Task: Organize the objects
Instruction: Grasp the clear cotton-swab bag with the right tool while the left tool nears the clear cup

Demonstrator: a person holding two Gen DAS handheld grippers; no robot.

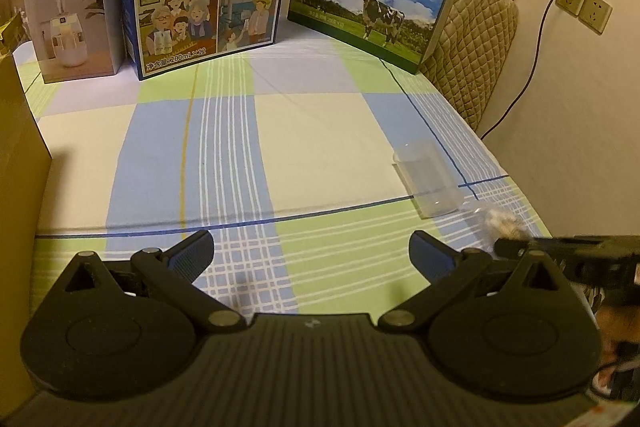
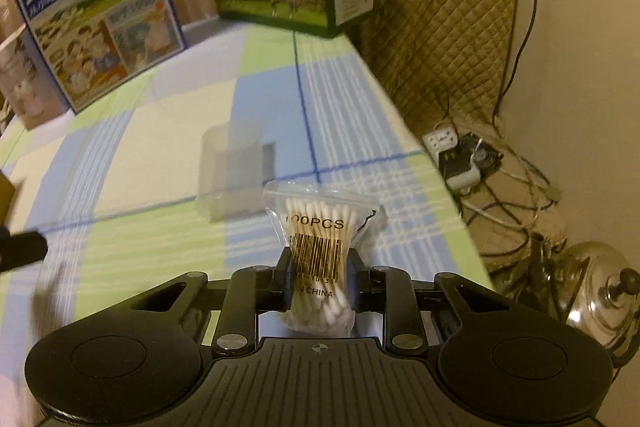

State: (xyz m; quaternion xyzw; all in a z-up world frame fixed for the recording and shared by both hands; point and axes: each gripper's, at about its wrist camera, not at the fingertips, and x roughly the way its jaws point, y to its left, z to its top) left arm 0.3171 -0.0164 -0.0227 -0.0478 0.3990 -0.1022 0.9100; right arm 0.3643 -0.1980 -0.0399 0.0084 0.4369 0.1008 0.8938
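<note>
Swab packet carried toward the clear cup.

The right gripper pinches a bag of cotton swabs at its barcoded waist, so the tips stand upright above the fingers, just short of the clear plastic cup on the checked tablecloth; the cup is probably the bag's destination, though blur softens it. The left gripper hangs spread and empty, to the left of the cup, leaving the approach clear.

I see dim, warm indoor light, fisheye bending at the frame edges, and motion blur across my right view.
</note>
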